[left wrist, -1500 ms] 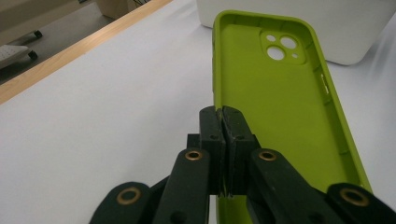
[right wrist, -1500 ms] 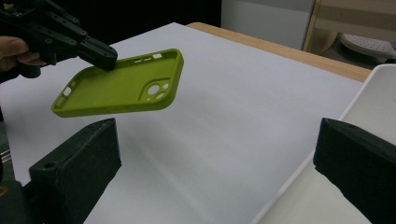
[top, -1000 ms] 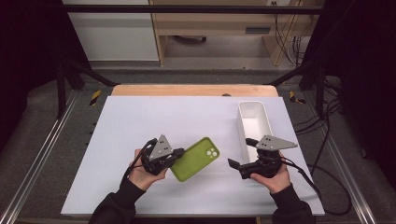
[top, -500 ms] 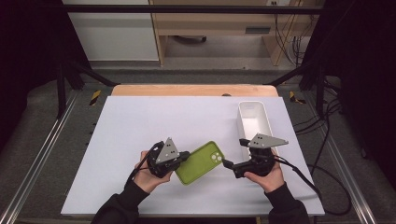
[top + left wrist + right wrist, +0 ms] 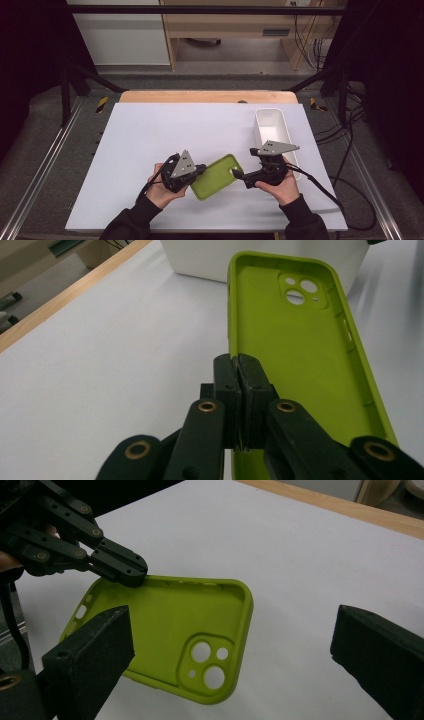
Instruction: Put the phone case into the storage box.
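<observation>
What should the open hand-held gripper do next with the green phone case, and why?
Probably ease the right hand-held gripper forward onto the camera-hole end of the green phone case. Its jaws stand wide open, pointing at that end but not touching it, while the left hand-held gripper is shut on the case's side rim. The white bin stands just beyond.

black sleeves, black hand-held gripper, grey plate

phone case left of bin
</observation>
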A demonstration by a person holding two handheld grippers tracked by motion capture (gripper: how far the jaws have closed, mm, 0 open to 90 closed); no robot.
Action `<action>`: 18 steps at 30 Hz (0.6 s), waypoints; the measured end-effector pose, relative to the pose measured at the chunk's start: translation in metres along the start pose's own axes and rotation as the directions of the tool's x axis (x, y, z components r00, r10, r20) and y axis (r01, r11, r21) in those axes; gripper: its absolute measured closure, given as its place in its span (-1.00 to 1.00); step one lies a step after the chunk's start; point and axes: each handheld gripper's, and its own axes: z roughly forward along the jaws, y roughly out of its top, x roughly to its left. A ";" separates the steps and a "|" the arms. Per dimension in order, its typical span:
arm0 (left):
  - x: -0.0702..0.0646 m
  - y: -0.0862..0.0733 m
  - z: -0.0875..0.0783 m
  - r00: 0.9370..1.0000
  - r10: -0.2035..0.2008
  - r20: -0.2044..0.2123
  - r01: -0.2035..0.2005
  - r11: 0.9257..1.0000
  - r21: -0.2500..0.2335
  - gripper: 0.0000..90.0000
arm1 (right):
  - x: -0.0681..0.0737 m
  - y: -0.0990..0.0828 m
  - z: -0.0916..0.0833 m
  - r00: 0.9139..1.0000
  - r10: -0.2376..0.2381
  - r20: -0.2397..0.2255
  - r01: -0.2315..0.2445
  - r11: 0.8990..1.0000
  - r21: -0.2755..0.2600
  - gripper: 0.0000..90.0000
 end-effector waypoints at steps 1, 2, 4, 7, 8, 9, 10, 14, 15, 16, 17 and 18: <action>-0.001 0.000 0.001 1.000 0.003 0.001 -0.003 1.000 0.002 0.95 | 0.000 0.001 0.001 1.000 -0.001 0.000 0.001 1.000 0.007 -0.91; -0.001 0.000 0.001 1.000 0.003 0.001 -0.003 1.000 0.002 0.95 | 0.000 0.001 0.001 1.000 -0.001 0.000 0.001 1.000 0.007 -0.91; -0.002 0.000 0.001 1.000 0.006 0.002 -0.006 1.000 0.002 0.95 | 0.000 0.001 0.005 1.000 -0.001 -0.008 0.001 1.000 0.020 -0.89; -0.004 0.001 0.002 1.000 0.013 0.004 -0.013 1.000 0.000 0.95 | -0.001 0.001 0.008 1.000 0.009 -0.012 -0.009 0.999 0.033 -0.88; -0.004 0.001 0.002 1.000 0.016 0.004 -0.016 1.000 0.001 0.95 | -0.001 0.001 0.009 1.000 0.011 -0.013 -0.011 0.999 0.036 -0.87; -0.004 0.001 0.002 1.000 0.016 0.004 -0.016 1.000 0.001 0.95 | -0.001 0.001 0.009 1.000 0.011 -0.013 -0.011 0.999 0.036 -0.87; -0.005 0.002 0.002 1.000 0.016 0.006 -0.016 1.000 -0.001 0.95 | -0.002 0.001 0.010 1.000 0.013 -0.014 -0.013 0.999 0.038 -0.86; -0.007 0.003 0.003 1.000 0.024 0.010 -0.024 1.000 0.000 0.95 | -0.004 0.001 0.013 0.999 0.029 -0.026 -0.027 0.998 0.051 -0.81; -0.007 0.003 0.002 1.000 0.026 0.011 -0.026 1.000 -0.003 0.95 | -0.004 0.001 0.014 0.999 0.031 -0.026 -0.029 0.998 0.055 -0.80; -0.007 0.003 0.002 1.000 0.027 0.011 -0.027 1.000 -0.003 0.95 | -0.005 0.001 0.015 0.999 0.033 -0.029 -0.031 0.998 0.058 -0.78; -0.007 0.003 0.002 1.000 0.027 0.011 -0.027 1.000 -0.003 0.95 | -0.005 0.001 0.015 0.999 0.033 -0.029 -0.031 0.998 0.058 -0.78; -0.008 0.004 0.001 1.000 0.028 0.011 -0.027 1.000 -0.005 0.95 | -0.005 0.001 0.016 0.999 0.036 -0.036 -0.034 0.997 0.063 -0.74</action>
